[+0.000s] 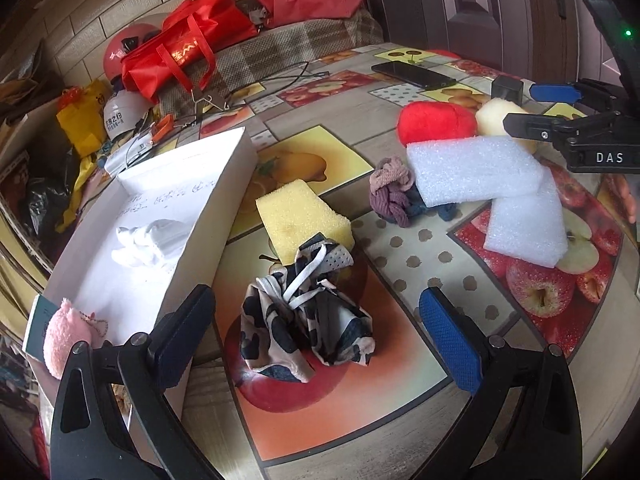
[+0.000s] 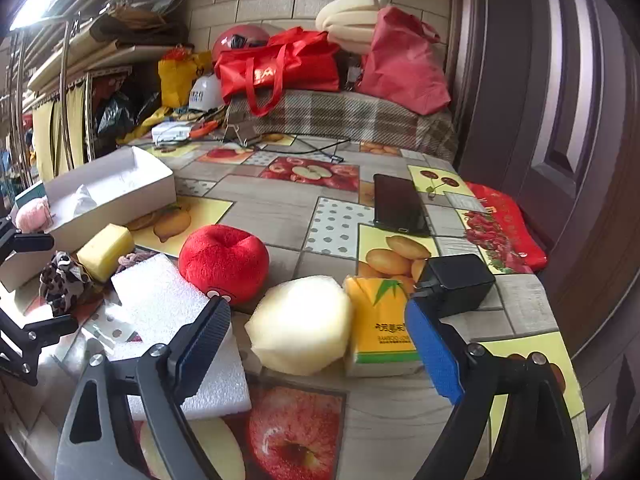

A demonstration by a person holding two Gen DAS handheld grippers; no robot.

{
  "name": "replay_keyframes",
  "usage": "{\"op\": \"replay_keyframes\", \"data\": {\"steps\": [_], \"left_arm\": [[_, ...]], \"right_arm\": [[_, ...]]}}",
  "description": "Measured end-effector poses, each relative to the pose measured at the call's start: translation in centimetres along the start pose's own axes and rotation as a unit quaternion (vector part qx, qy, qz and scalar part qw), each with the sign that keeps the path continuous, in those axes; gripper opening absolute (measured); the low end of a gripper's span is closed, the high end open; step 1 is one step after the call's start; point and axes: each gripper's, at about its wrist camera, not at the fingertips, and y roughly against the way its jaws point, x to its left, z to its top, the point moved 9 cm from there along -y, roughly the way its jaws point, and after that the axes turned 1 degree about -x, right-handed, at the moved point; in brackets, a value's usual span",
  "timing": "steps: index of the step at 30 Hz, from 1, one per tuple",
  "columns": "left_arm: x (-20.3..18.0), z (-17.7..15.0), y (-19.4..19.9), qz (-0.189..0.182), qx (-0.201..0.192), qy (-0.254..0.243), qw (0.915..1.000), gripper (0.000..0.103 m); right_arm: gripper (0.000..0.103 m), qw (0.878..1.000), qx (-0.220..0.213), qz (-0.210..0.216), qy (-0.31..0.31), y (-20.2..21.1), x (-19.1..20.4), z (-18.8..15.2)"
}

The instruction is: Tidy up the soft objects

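Observation:
My left gripper [image 1: 316,328] is open around a crumpled cow-print cloth [image 1: 308,320] on the table, not touching it. Behind it lie a yellow sponge [image 1: 300,216], a purple scrunchie bundle [image 1: 390,190], white foam sheets [image 1: 492,188] and a red plush apple [image 1: 436,120]. A white box [image 1: 132,248] at left holds a white soft item [image 1: 148,240]; a pink plush [image 1: 66,334] sits at its near corner. My right gripper [image 2: 316,332] is open around a cream foam lump [image 2: 300,324]. The red plush apple [image 2: 224,262] and the white foam [image 2: 176,328] lie left of it.
A yellow tissue pack [image 2: 380,320], black charger [image 2: 456,284] and phone [image 2: 398,204] lie right of the foam lump. Cables [image 1: 280,76] and red bags [image 1: 184,48] are at the table's far side. A dark door [image 2: 560,120] stands to the right.

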Motion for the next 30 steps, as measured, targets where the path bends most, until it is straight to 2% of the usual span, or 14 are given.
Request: {"op": "replay_keyframes", "data": {"steps": [3, 4, 6, 8, 9, 10, 11, 13, 16, 20, 23, 25, 27, 30], "left_arm": [[-0.1, -0.3, -0.7, -0.008, 0.017, 0.001, 0.9998, 0.102], [-0.2, -0.3, -0.6, -0.014, 0.017, 0.002, 0.9998, 0.099], [-0.4, -0.3, -0.7, -0.021, 0.017, 0.0, 0.9996, 0.096], [-0.6, -0.3, -0.6, -0.03, 0.015, 0.001, 0.9994, 0.087], [-0.6, -0.2, -0.5, -0.034, 0.013, 0.002, 0.9993, 0.075], [-0.6, -0.2, -0.5, -0.035, 0.013, 0.003, 0.9993, 0.055], [-0.6, -0.1, -0.6, -0.037, 0.014, 0.005, 0.9992, 0.047], [-0.5, 0.0, -0.4, -0.042, 0.01, 0.01, 0.999, 0.039], [-0.1, 0.3, 0.4, -0.043, -0.012, 0.022, 0.9988, 0.037], [0.5, 1.0, 2.4, -0.029, -0.061, 0.028, 0.9973, 0.037], [1.1, 1.5, 5.5, -0.013, -0.134, 0.035, 0.9903, 0.037], [1.8, 1.6, 7.6, -0.005, -0.181, 0.049, 0.9823, 0.037], [2.8, 1.7, 8.2, -0.003, -0.196, 0.071, 0.9781, 0.037], [4.7, 1.5, 7.9, -0.001, -0.192, 0.112, 0.9751, 0.037]], "right_arm": [[0.075, 0.999, 0.045, 0.018, 0.005, -1.7, 0.4, -0.8], [0.074, 0.998, 0.056, 0.023, 0.009, -2.1, 0.7, -1.1], [0.074, 0.998, 0.058, 0.02, 0.022, -2.1, 1.0, -1.2], [0.072, 0.998, 0.06, 0.017, 0.03, -2.0, 1.2, -1.4], [0.066, 0.998, 0.059, 0.02, 0.032, -2.0, 1.3, -1.4], [0.062, 0.997, 0.059, 0.02, 0.034, -2.0, 1.3, -1.3], [0.061, 0.998, 0.057, 0.019, 0.033, -1.9, 1.3, -1.3], [0.056, 0.998, 0.051, 0.019, 0.027, -1.7, 1.0, -1.0], [0.055, 1.0, 0.018, 0.012, 0.001, -0.6, 0.0, -0.3], [0.055, 0.997, -0.061, -0.001, -0.042, 2.4, -1.9, 0.8], [0.055, 0.988, -0.132, -0.022, -0.071, 5.3, -3.2, 1.4], [0.055, 0.984, -0.157, -0.03, -0.083, 6.7, -3.4, 1.3], [0.055, 0.982, -0.166, -0.026, -0.086, 7.4, -3.0, 1.3], [0.055, 0.98, -0.181, -0.033, -0.072, 7.8, -2.1, 1.9]]}}
